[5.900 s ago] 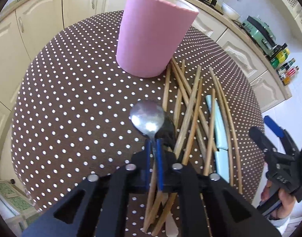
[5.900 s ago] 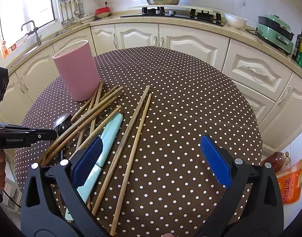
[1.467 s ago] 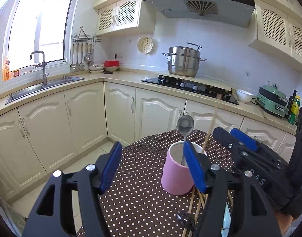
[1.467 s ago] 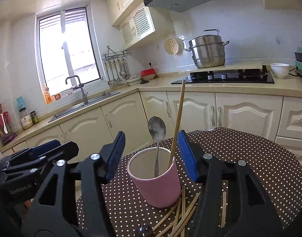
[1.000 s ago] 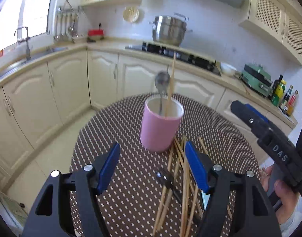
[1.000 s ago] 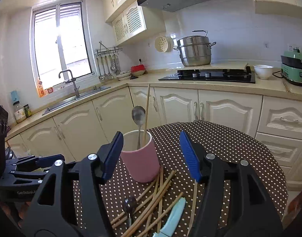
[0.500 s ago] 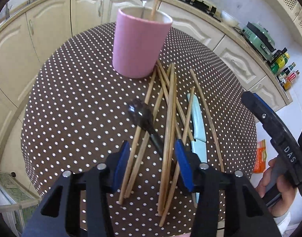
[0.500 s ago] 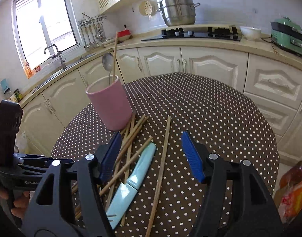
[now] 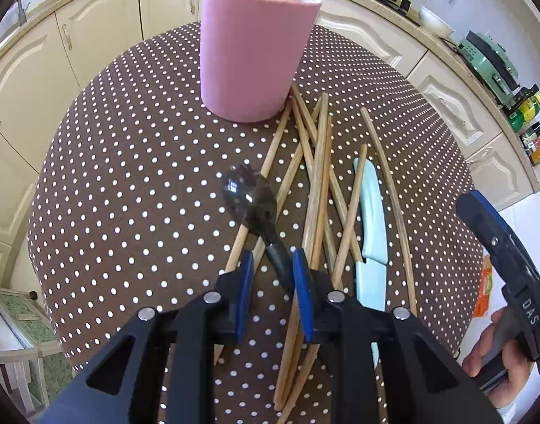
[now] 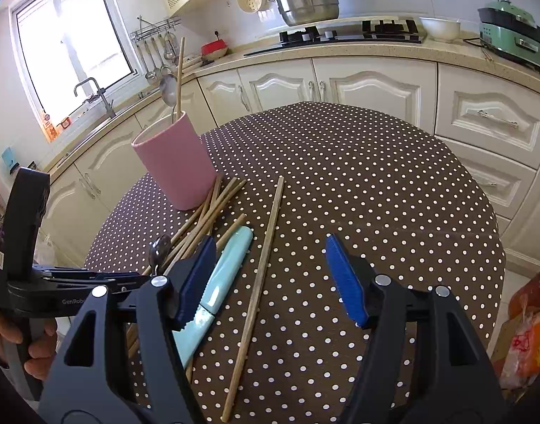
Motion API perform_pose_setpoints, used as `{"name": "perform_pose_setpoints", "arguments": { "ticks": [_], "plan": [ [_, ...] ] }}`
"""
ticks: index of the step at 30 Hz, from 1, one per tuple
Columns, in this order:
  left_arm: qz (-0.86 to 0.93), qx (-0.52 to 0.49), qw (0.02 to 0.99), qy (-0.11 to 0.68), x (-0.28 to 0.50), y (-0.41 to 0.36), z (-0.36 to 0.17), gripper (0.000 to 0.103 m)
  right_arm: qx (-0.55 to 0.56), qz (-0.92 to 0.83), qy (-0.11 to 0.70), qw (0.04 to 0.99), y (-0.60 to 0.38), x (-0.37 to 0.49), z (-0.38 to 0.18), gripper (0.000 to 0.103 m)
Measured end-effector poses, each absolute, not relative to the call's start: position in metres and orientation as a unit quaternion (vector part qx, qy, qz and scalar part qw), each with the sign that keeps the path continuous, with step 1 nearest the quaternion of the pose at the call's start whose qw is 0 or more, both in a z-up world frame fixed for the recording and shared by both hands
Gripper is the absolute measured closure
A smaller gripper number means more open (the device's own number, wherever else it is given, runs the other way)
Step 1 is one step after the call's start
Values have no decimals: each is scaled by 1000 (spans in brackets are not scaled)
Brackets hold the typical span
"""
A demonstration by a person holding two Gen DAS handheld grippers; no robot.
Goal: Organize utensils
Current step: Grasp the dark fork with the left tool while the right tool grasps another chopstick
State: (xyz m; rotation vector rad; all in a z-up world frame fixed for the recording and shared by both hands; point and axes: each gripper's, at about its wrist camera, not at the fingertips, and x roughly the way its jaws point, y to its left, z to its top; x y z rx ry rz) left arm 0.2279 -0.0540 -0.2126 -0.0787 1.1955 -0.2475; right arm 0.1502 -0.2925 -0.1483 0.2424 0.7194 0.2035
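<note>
A pink cup [image 9: 252,49] stands on the dotted table and holds a spoon and one chopstick; it also shows in the right wrist view [image 10: 176,162]. A second metal spoon [image 9: 252,201] lies on the table across several wooden chopsticks [image 9: 316,183]. My left gripper [image 9: 270,268] is low over the table, open a little, its fingers on either side of the spoon's dark handle. My right gripper [image 10: 270,275] is open and empty above a lone chopstick [image 10: 259,282] and a pale blue knife [image 10: 217,289].
The round table [image 10: 376,183] has a brown dotted cloth. Cream kitchen cabinets [image 10: 358,84] and a counter curve around the back. An orange bag [image 10: 528,332] sits off the table's right edge. The right gripper shows at the right edge of the left wrist view [image 9: 499,265].
My left gripper has dropped lower and narrowed around the second spoon's handle. My right gripper has come down a little closer to the table and stays open.
</note>
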Motion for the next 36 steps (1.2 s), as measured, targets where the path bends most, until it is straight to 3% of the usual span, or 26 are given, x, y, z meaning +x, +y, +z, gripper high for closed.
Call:
{"name": "perform_pose_setpoints", "arguments": {
  "ticks": [12,16,34,36],
  "plan": [
    [-73,5,810,582,265,-92,-215,84,122,109,363,917,-301,159,-151,38],
    [-70,3,812,580,272,-97,-216,91,115,112,374,913,-302,162,-152,38],
    [-107,-59,843,523,263,-48,-186,92,13,98,513,853,-262,223,-173,39],
    [-110,-62,846,517,266,-42,-180,92,0,93,527,845,-256,231,-176,43]
  ]
}}
